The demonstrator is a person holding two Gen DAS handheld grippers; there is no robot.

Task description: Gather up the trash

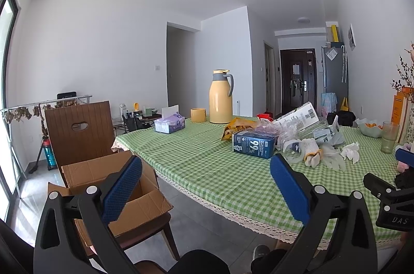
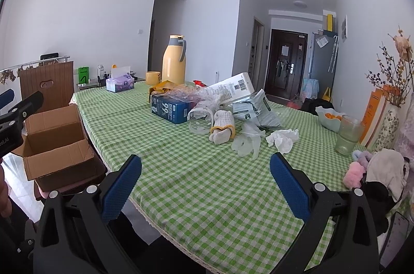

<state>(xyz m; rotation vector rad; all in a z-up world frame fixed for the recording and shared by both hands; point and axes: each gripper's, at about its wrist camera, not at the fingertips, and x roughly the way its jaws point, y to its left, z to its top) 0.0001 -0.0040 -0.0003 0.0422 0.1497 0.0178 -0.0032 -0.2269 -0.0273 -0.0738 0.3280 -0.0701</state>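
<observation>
A pile of trash lies mid-table: a dark blue carton (image 2: 170, 109) (image 1: 253, 146), a white long box (image 2: 233, 90) (image 1: 297, 116), a clear plastic cup (image 2: 199, 120), knit gloves (image 2: 222, 130) (image 1: 311, 152), a translucent glove (image 2: 245, 142), a crumpled tissue (image 2: 283, 138) (image 1: 350, 151) and plastic wrap. An open, empty cardboard box (image 1: 113, 183) (image 2: 55, 142) sits on a chair left of the table. My left gripper (image 1: 207, 186) is open and empty above the table's near edge, beside the box. My right gripper (image 2: 205, 183) is open and empty over the tablecloth, short of the pile.
On the green checked tablecloth (image 2: 196, 183) stand a yellow thermos (image 2: 173, 60), a yellow mug (image 2: 152, 77), a tissue box (image 2: 120, 83), a green glass (image 2: 348, 135), a fruit bowl (image 2: 330, 120), a flower vase (image 2: 388, 126) and soft pink things (image 2: 355, 174). A wooden chair (image 1: 80, 131) holds the box.
</observation>
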